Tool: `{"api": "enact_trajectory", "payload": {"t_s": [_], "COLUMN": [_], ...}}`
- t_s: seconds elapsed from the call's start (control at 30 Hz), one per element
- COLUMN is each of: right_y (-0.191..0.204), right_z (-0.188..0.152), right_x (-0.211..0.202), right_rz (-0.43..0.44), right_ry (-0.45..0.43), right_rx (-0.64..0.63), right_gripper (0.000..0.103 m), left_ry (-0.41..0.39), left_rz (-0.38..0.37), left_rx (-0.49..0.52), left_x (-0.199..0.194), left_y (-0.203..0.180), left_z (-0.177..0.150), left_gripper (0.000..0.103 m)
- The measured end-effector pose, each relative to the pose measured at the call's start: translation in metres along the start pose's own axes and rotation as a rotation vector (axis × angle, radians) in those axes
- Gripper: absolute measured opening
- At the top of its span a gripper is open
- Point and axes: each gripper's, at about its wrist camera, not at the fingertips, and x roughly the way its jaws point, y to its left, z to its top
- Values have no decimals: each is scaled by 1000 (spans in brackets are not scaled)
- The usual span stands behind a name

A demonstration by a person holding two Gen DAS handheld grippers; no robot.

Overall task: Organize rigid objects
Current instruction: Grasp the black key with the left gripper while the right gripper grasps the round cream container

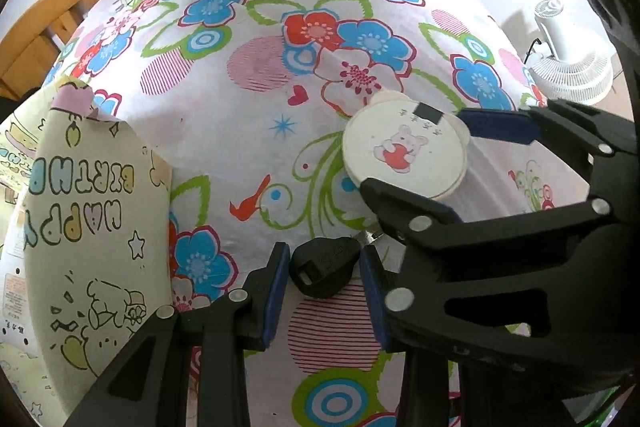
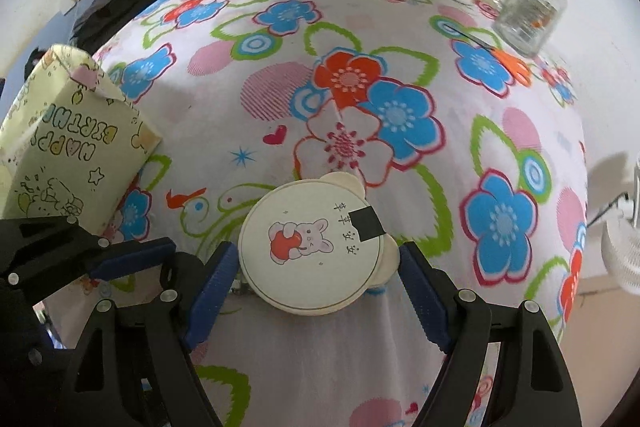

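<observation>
left tongs (image 1: pixel 324 291) pinching a black key (image 1: pixel 325 269) just above the table (image 1: pixel 248 131) | right tongs (image 2: pixel 316 291) spread around the round bear-eared disc (image 2: pixel 316 243), pads not pressing it | gift box (image 2: pixel 68 143) at left

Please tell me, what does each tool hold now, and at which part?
The left tool grips a black key fob by its two sides. The right tool straddles the round bear-eared tin; pad contact cannot be told.
</observation>
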Motion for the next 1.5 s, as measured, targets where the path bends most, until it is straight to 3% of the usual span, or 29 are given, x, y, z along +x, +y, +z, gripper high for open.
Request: {"api": "enact_trajectory", "payload": {"t_s": [0.6, 1.3, 1.37, 1.43, 1.5], "right_y": [-14, -15, -14, -13, -15], "right_z": [-36, -26, -23, -20, -19], "right_x": [-24, -65, -71, -76, -73], "right_rz": [-37, -71, -73, -76, -70], "right_ry": [-16, -92, -101, -103, -71], "right_rx": [130, 190, 195, 192, 221], "right_gripper": [82, 81, 77, 45, 45], "left_ry": [-23, -84, -93, -108, -110], "left_rz": [19, 41, 36, 30, 48], "left_rx": [64, 116, 123, 132, 158], "left_x": [-14, -50, -57, -63, -65], "left_y": [-17, -20, -21, -21, -24], "left_z": [-14, 2, 6, 9, 11], "left_gripper": [37, 37, 36, 32, 32]}}
